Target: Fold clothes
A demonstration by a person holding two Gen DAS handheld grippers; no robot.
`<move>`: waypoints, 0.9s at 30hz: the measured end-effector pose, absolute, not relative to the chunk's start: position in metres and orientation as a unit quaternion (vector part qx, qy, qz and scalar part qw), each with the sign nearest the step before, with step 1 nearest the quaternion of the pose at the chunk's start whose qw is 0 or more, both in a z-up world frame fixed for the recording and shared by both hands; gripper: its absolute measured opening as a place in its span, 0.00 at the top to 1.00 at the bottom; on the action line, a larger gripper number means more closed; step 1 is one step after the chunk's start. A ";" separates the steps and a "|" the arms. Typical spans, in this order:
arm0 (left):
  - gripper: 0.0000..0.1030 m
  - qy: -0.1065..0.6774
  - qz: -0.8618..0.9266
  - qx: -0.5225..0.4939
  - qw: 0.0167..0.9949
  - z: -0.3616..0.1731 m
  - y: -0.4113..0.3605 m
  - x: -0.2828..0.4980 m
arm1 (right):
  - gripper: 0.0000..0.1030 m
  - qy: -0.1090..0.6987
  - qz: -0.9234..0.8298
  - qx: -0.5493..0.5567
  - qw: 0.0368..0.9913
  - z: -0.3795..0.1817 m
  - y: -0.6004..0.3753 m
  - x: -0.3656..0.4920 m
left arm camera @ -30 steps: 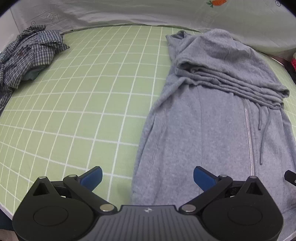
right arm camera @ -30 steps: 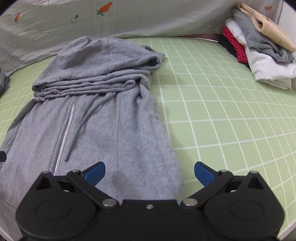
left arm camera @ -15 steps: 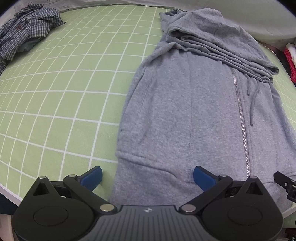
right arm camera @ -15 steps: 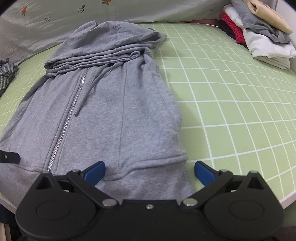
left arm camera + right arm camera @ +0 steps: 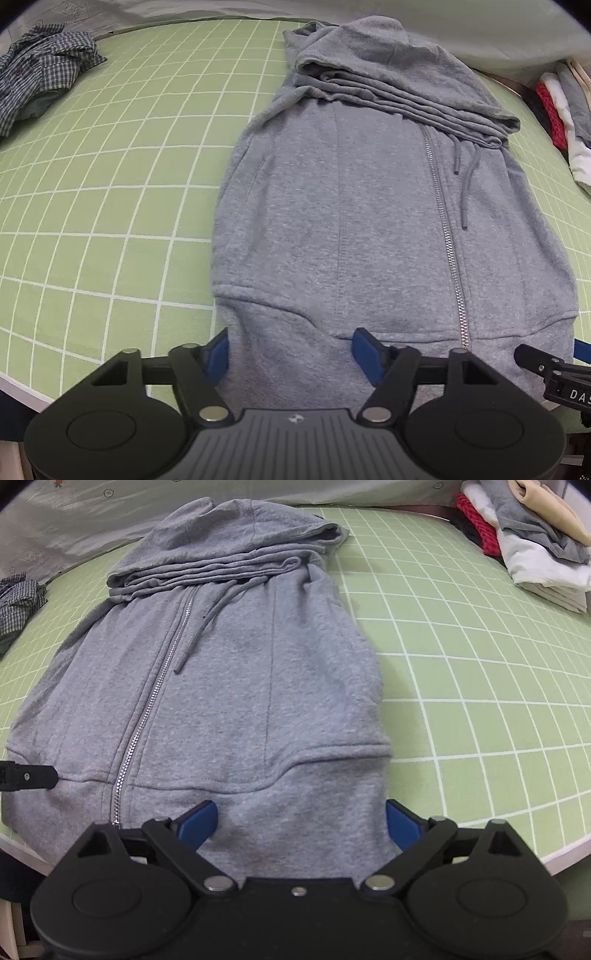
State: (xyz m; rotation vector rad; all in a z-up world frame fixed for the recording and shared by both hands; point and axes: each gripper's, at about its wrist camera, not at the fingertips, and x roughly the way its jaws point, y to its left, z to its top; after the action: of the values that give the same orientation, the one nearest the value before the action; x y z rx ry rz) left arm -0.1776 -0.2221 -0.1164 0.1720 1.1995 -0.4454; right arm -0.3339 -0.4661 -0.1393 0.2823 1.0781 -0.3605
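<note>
- Against the view of a second ago, both claws have drawn back toward the near table edge: the hem band of the grey hoodie [image 5: 369, 206], out of sight before, now fills the bottom of both wrist views.
- The left claw [image 5: 291, 352] was spread wide then; its jaws are now closing, with the hem's left corner between the blue pads [image 5: 365, 350]. Whether the pads already press the cloth I cannot tell.
- The right claw [image 5: 301, 821] is also closing, though much less; the hem's right corner lies between its fingers [image 5: 195, 821], which stand wide apart.
- The hoodie lies flat, zipped front up, on the green gridded table [image 5: 110, 184], its hood folded down at 12 o'clock and the hem at 6 o'clock, at the near table edge.
- In the left view the tip of the right claw shows at 4 o'clock, beside the hem's far corner.
- Edges: the white table rim runs just beneath the hem at 7 o'clock in the left view and at 4 o'clock in the right.
- Open room: bare mat from 8 to 11 o'clock in the left view, up to a crumpled plaid shirt [image 5: 40, 77]; bare mat from 1 to 4 o'clock in the right view, up to a pile of folded clothes [image 5: 532, 542] at 1 o'clock.
</note>
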 end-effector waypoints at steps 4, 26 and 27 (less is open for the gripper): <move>0.81 0.572 -0.233 0.044 0.786 -0.114 -0.222 -0.174 | 0.64 0.506 -0.133 0.124 0.843 -0.131 -0.457 -0.332; 0.88 0.525 -0.264 -0.104 0.802 -0.044 -0.240 -0.093 | 0.91 0.394 -0.099 0.237 0.882 -0.070 -0.513 -0.269; 0.88 0.519 -0.265 -0.109 0.805 -0.040 -0.242 -0.086 | 0.91 0.386 -0.101 0.241 0.885 -0.066 -0.519 -0.263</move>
State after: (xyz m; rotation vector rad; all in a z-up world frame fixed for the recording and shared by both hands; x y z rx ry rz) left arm -0.0859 -0.2422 -0.0399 -0.2329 1.1113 -0.5677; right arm -0.2627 -0.5188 -0.0659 0.5021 0.8022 -0.2098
